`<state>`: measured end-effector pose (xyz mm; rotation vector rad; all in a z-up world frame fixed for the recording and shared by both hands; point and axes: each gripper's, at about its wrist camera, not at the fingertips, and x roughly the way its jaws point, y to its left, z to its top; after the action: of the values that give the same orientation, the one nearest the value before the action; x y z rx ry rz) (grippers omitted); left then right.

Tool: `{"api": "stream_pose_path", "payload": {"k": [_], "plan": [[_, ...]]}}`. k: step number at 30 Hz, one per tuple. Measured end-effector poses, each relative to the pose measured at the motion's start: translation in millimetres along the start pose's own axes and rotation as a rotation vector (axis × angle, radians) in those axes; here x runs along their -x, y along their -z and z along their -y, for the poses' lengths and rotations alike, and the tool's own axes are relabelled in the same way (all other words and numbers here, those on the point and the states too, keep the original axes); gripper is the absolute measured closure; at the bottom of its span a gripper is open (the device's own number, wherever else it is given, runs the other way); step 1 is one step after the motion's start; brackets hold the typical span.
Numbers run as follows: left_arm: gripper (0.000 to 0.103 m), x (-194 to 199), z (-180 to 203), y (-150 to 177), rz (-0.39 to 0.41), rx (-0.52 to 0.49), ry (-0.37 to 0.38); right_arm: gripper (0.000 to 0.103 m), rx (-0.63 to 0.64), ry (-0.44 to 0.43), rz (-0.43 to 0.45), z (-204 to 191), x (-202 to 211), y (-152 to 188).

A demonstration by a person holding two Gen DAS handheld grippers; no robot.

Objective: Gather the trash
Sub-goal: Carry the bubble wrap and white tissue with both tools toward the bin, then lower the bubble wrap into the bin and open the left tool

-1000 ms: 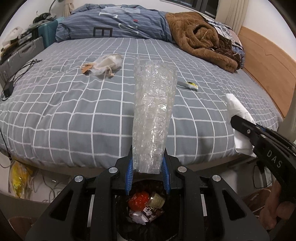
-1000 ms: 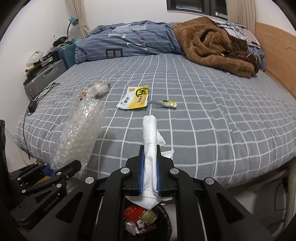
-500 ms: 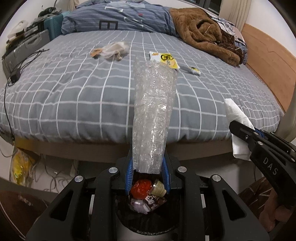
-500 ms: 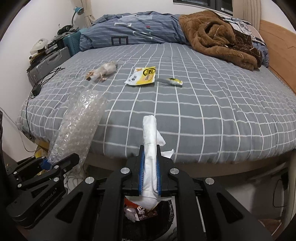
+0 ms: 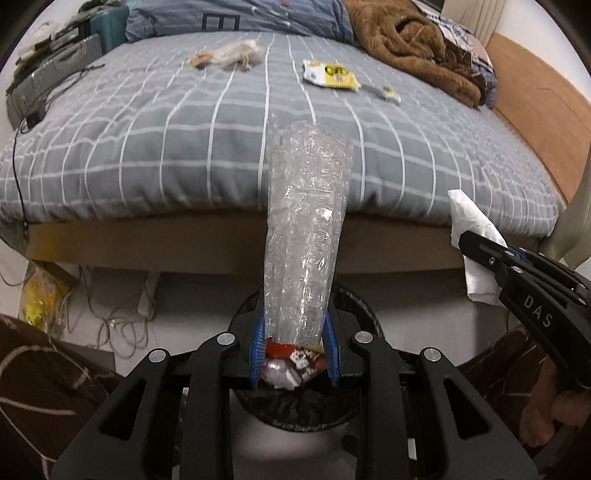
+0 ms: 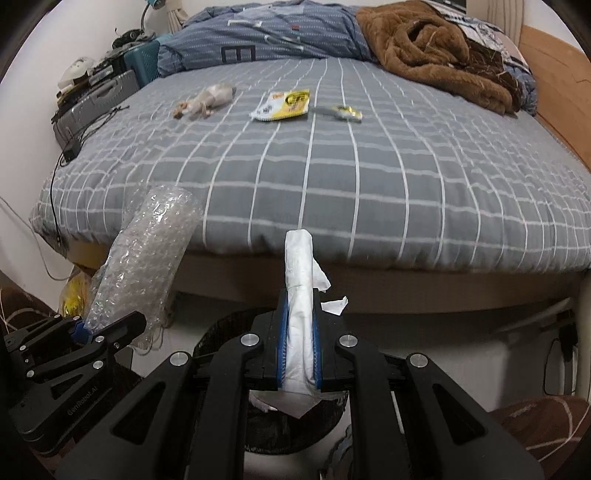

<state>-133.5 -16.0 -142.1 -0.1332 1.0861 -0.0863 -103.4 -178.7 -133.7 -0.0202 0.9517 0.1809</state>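
My left gripper (image 5: pixel 295 332) is shut on a roll of clear bubble wrap (image 5: pixel 306 229) and holds it over a black mesh trash bin (image 5: pixel 354 306) with wrappers inside. My right gripper (image 6: pixel 299 332) is shut on a white tissue (image 6: pixel 300 280), above the same bin (image 6: pixel 225 328). The left gripper with the bubble wrap (image 6: pixel 147 251) shows in the right wrist view, and the right gripper's tissue (image 5: pixel 472 236) in the left wrist view. On the bed lie a crumpled pale bag (image 6: pixel 207 99), a yellow snack packet (image 6: pixel 284 105) and a small wrapper (image 6: pixel 340 110).
The grey checked bed (image 6: pixel 369 177) fills the far view, with a brown blanket (image 6: pixel 436 48) and blue duvet (image 6: pixel 258 33) at its back. A suitcase (image 6: pixel 96 103) and cables stand at the left. A yellow bag (image 5: pixel 37 299) lies under the bed.
Both grippers have drawn back from the bed and lowered, tilting down over the bin. The bed edge and bin rim now show more. Both grips are unchanged.
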Motion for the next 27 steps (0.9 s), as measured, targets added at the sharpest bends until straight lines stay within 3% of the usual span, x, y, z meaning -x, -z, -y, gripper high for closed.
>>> {"api": "stream_pose_path", "payload": {"k": [16,27], "plan": [[0.078,-40,9,35,-0.155,-0.04,-0.013,0.093,0.005,0.006,-0.157,5,-32,37],[0.078,-79,26,42,-0.254,-0.067,0.013,0.093,-0.032,0.001,-0.217,19,-50,40]]}}
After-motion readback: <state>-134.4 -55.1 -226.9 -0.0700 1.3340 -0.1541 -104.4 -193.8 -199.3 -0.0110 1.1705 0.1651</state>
